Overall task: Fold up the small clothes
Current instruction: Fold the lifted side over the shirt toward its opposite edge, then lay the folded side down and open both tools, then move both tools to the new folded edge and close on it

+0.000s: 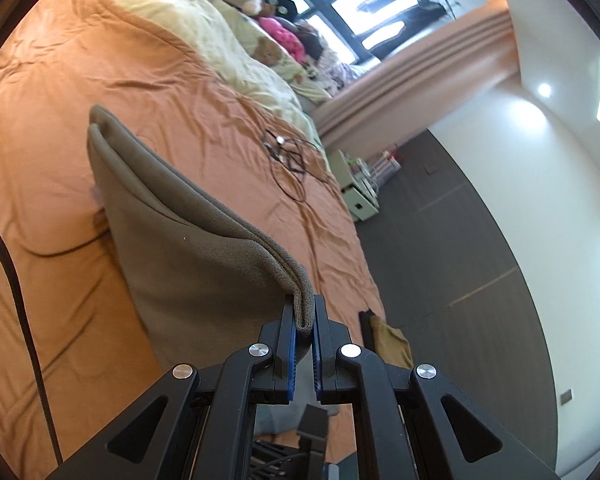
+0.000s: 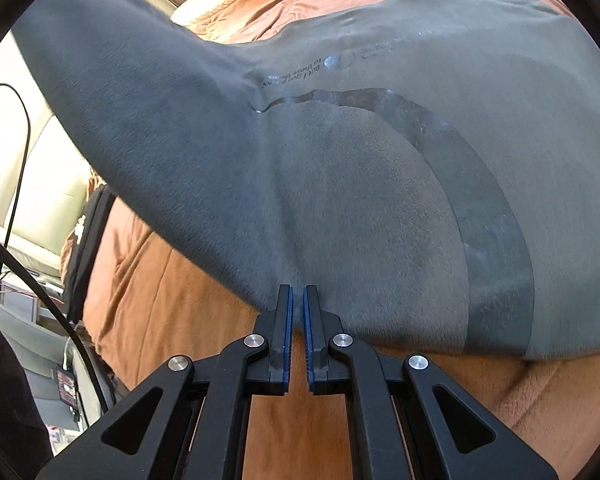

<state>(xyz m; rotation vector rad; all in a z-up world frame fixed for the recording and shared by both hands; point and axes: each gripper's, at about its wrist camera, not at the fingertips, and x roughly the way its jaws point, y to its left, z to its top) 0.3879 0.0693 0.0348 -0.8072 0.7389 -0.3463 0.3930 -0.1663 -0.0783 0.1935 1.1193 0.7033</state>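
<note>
In the right gripper point(image 2: 297, 304), the grey garment point(image 2: 340, 184) hides most bedding.

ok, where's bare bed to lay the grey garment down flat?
Free: the orange bedspread left of the lifted grey garment, up to the cream duvet. Crowded: tangled black cable to its right, plush toys by the window.

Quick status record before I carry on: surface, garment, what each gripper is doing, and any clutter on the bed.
surface: bed with orange cover
garment: grey garment, doubled layers in the left wrist view, printed label visible in the right wrist view
left gripper: shut on the garment's folded edge
right gripper: shut on the garment's edge
clutter: black cable on the cover; pale quilt further up the bed
</note>
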